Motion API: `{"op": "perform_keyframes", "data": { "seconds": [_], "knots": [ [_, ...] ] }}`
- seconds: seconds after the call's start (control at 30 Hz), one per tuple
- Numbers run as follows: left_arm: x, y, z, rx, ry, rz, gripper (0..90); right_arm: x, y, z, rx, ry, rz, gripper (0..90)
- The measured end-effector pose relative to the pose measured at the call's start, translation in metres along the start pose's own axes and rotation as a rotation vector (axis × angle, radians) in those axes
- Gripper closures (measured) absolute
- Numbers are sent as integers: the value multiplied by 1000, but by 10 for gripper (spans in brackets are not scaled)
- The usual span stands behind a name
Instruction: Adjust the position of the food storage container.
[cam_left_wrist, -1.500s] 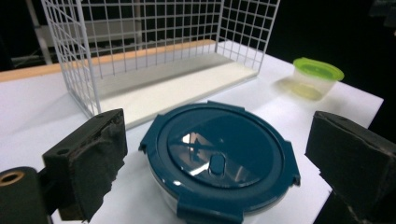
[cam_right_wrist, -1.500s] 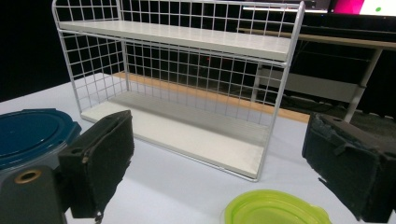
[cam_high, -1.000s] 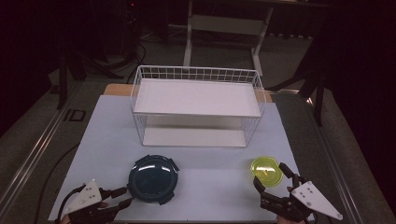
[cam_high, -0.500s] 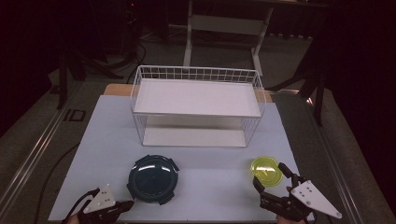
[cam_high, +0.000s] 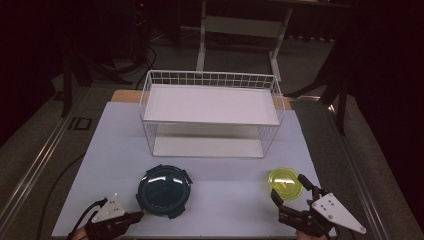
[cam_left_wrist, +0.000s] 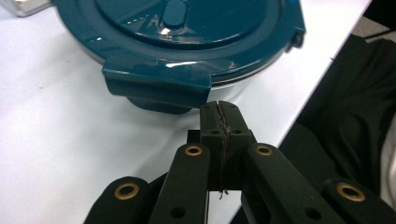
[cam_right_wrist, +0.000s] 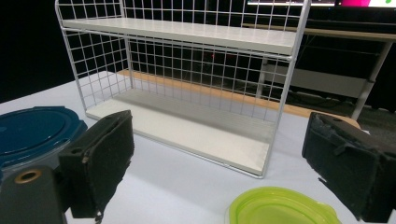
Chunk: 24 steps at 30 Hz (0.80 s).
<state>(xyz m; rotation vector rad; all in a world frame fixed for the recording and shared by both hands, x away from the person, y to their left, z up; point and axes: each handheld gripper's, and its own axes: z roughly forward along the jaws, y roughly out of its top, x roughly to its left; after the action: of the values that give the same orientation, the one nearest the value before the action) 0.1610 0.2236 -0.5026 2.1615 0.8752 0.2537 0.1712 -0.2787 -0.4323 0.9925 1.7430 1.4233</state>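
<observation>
A round dark-teal lidded container (cam_high: 164, 190) (cam_left_wrist: 187, 42) sits on the white table near the front left. My left gripper (cam_high: 137, 216) (cam_left_wrist: 219, 112) lies just below and left of it, jaws shut with nothing between them, tips close to a lid clip. A small yellow-green lidded bowl (cam_high: 285, 182) (cam_right_wrist: 280, 207) sits at the front right. Behind that bowl, my right gripper (cam_high: 289, 190) (cam_right_wrist: 224, 158) stands open, one fingertip on each side of the bowl's near edge.
A white wire rack (cam_high: 212, 112) (cam_right_wrist: 187, 84) with two shelves stands at the middle back of the table (cam_high: 225, 170). A desk frame and cables stand in the dark beyond it. The table's front edge runs right beside both grippers.
The left gripper's jaws have closed and it has shifted right, toward the teal container. The right gripper has stayed in place.
</observation>
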Motion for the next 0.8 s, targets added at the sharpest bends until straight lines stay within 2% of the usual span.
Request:
{"op": "perform_keyframes", "data": {
  "seconds": [0.07,0.33,0.37,0.43,0.53,0.63,0.7,0.8],
  "knots": [
    [3,2,2,2,19,-5,891,0,0,0,0,1,3,89],
    [7,8,15,29,15,4,891,0,0,1,3,5,1,89],
    [8,8,16,26,11,1,891,-1,0,0,1,4,1,89],
    [10,8,15,28,38,-26,891,-1,0,0,0,4,4,89],
    [13,8,14,20,44,-31,891,-2,-1,1,3,9,6,89],
    [20,9,15,19,79,-60,891,-1,-1,1,3,13,5,89],
    [25,9,16,16,78,-78,891,-1,0,2,4,15,3,89],
    [27,7,16,27,80,-78,890,-1,0,2,3,17,4,89]
  ]
}}
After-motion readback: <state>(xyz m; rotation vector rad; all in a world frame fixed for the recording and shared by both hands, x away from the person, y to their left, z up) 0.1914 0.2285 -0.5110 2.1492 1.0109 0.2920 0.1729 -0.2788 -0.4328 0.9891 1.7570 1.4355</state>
